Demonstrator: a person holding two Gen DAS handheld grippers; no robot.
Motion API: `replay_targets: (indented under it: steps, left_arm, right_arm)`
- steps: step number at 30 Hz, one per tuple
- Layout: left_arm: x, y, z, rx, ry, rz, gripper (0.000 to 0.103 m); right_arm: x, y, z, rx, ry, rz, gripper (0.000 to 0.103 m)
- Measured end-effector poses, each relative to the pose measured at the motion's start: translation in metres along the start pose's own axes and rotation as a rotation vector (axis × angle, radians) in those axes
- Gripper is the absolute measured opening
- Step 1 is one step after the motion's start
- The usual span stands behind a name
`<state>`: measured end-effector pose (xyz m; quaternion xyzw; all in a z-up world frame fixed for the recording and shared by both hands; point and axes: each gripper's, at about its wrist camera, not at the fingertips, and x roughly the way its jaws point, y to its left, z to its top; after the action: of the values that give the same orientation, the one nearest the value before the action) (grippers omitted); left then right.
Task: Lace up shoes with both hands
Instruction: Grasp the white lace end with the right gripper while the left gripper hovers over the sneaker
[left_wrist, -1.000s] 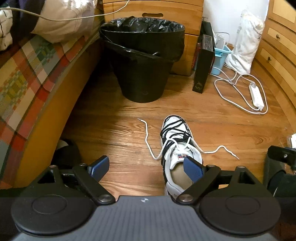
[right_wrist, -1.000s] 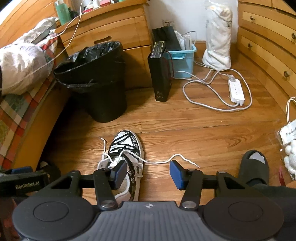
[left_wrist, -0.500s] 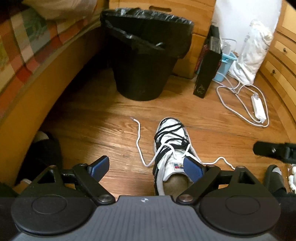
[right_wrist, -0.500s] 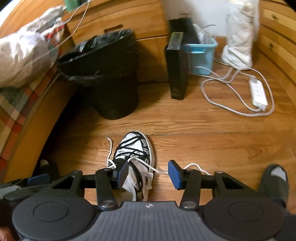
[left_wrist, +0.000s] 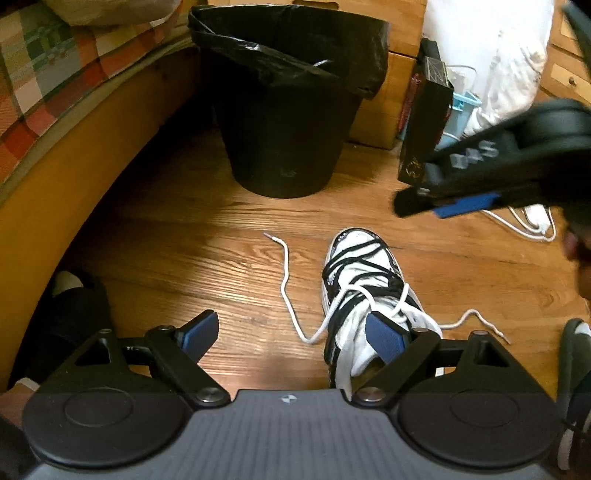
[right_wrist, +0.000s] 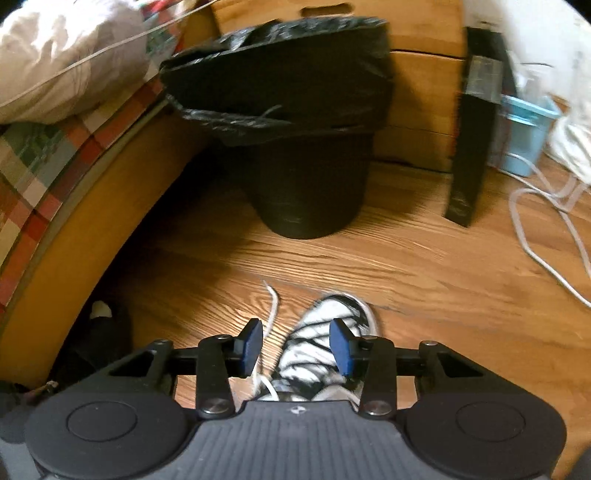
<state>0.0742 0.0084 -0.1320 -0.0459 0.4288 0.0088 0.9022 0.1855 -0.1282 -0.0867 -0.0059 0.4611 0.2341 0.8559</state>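
In the left wrist view, the white and black shoe (left_wrist: 364, 280) lies on the wooden floor (left_wrist: 207, 251) just right of centre in the lower half of the frame, toe pointing up the frame toward the black trash bin (left_wrist: 291, 110). Its white lace (left_wrist: 284, 291) is loose: one end snakes out to the left of the shoe across the boards, and another end trails off to the right near the lower right of the frame. The left gripper (left_wrist: 291, 330) fills the bottom of the frame with its jaws spread wide and nothing between them; its right blue pad sits over the shoe's tongue area, though whether it touches the shoe is hard to tell. The right gripper (left_wrist: 461, 203) enters from the upper right of that frame, above the shoe and apart from it.

The right wrist view is blurred. There the right gripper (right_wrist: 295, 347) has its jaws parted, a narrower gap than the left's, holding nothing, with the shoe (right_wrist: 325, 332) showing between and behind the pads at lower centre. A plaid bedspread (left_wrist: 48, 74) lies along the upper left, and a black box (left_wrist: 424, 122) stands right of the bin.
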Motion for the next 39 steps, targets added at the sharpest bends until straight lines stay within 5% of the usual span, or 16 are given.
replay_targets:
  steps: [14,26,39]
  left_arm:
    - [0.015,-0.002,-0.011,0.065,-0.041,-0.031,0.087]
    - [0.022,0.005,-0.02,0.046,-0.029,-0.054,0.086]
    - [0.027,0.004,-0.024,0.043,-0.008,-0.068,0.087]
  right_arm:
    - [0.109,0.015,0.039,-0.207,0.1,0.062,0.029]
    - [0.186,0.027,0.052,-0.315,0.225,0.074,0.028]
    - [0.219,0.033,0.05,-0.395,0.318,0.068,0.017]
